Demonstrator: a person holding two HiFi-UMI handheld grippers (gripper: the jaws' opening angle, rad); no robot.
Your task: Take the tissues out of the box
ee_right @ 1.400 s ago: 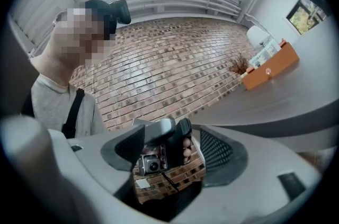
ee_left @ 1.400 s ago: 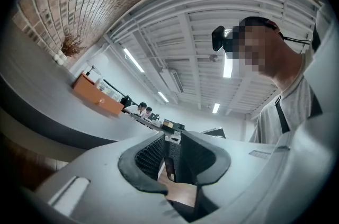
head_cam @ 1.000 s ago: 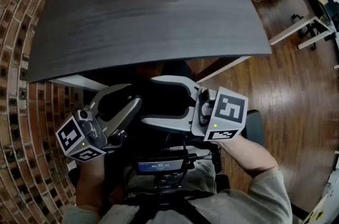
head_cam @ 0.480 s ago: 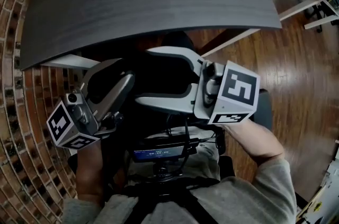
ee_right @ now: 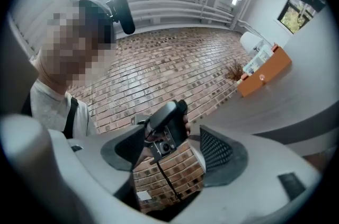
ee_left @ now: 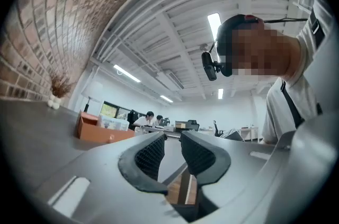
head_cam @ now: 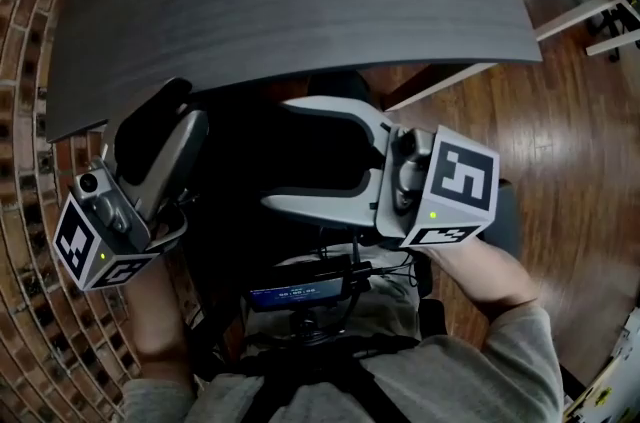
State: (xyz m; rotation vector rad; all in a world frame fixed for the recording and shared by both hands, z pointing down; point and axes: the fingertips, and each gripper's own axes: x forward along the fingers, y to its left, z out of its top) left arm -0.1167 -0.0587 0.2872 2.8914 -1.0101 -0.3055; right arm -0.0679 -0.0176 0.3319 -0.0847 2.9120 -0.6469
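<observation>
Trouble, I think, would come mostly from the left claw (ee_left: 172,138). It is clenched with nothing inside, and if it arrives at the orange box (ee_left: 98,133) like this, it will only push the tissues (ee_left: 114,122) or shove the box along the surface (head_cam: 300,1). It should open first. Another danger is that the box is probably light. When a tissue is pulled, the whole box may lift or slide if the other claw does not hold it down. The right claw (head_cam: 277,154) is released, with its jaws wide apart and empty. The tissues lie inside the orange box. Both claws are well apart from that box, beyond the surface edge on the person's side.
</observation>
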